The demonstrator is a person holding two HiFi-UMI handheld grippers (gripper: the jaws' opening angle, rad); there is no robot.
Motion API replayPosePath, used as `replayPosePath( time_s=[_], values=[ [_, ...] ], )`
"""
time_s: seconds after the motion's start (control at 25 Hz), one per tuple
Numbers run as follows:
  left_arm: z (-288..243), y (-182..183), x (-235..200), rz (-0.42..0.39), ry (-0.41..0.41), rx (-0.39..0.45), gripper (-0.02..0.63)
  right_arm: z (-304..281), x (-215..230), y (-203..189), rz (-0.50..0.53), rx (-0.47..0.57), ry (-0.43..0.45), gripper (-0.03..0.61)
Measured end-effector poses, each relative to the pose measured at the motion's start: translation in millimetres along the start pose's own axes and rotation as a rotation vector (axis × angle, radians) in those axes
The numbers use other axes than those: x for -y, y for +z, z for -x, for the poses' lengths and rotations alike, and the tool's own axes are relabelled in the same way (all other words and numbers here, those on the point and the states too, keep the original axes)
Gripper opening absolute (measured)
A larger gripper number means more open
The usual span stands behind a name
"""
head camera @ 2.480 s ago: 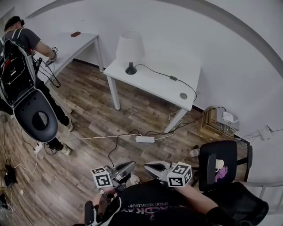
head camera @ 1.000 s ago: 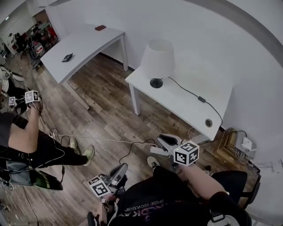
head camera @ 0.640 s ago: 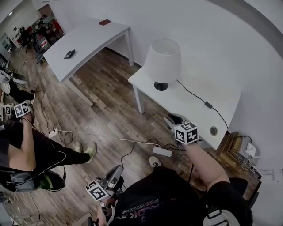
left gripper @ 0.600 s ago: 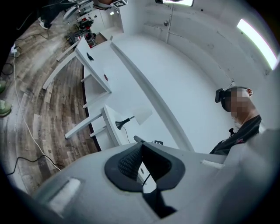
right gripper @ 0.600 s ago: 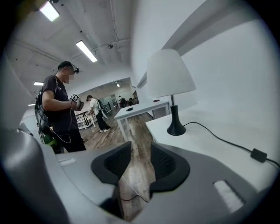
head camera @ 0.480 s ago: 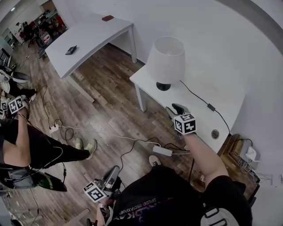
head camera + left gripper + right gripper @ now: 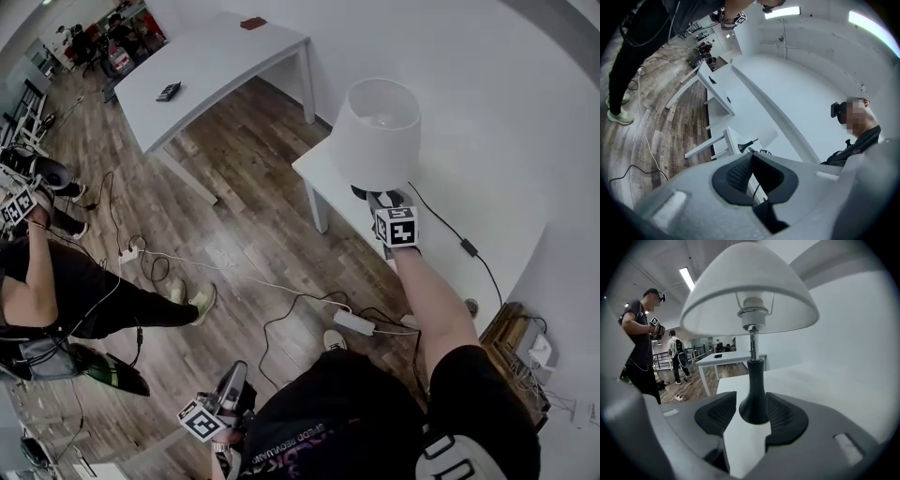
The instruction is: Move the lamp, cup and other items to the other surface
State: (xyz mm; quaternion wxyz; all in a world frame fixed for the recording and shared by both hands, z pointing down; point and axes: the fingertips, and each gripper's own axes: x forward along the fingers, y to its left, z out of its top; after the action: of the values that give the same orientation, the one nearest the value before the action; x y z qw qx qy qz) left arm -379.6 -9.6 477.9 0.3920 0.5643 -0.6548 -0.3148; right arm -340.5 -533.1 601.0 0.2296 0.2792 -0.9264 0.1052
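My right tongs stand open at the foot of the lamp. Their jaws have just been opening, and the lamp's dark, flared base sits between the two ribbed pads without being squeezed; there is a clear gap on the left pad's side, and the right pad is close beside the base. The lamp stands upright near the corner of the white desk against the wall. Its pale shade hides most of the base in the head view, and its black cord trails away across the desk top. My left tongs are held low beside my body, well apart from the lamp. They are closed, tip against tip, with nothing between them. A second desk stands farther off across the wooden floor, with a small dark thing lying on it. Another person stands to my left on the floor, also holding tongs. A power strip lies on the floor by my feet.
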Motion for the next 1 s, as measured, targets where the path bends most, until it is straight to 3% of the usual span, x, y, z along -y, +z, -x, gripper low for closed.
replayPosePath(
  time_s=[0.12, 0.56, 0.76, 1.0],
  values=[
    [2, -1, -3, 0.018, 0.027, 0.026, 0.002, -19, 2, 8, 0.04, 0.017, 0.01, 0.21],
    [11, -9, -14, 0.04, 0.122, 0.028, 0.002, -63, 4, 39, 0.023, 0.104, 0.002, 0.219],
    [16, -10, -20, 0.043, 0.154, 0.033, 0.003, -69, 9, 43, 0.034, 0.109, -0.018, 0.155],
    [10, -12, -25, 0.059, 0.144, 0.025, 0.003, -71, 9, 39, 0.026, 0.105, -0.024, 0.15]
  ],
)
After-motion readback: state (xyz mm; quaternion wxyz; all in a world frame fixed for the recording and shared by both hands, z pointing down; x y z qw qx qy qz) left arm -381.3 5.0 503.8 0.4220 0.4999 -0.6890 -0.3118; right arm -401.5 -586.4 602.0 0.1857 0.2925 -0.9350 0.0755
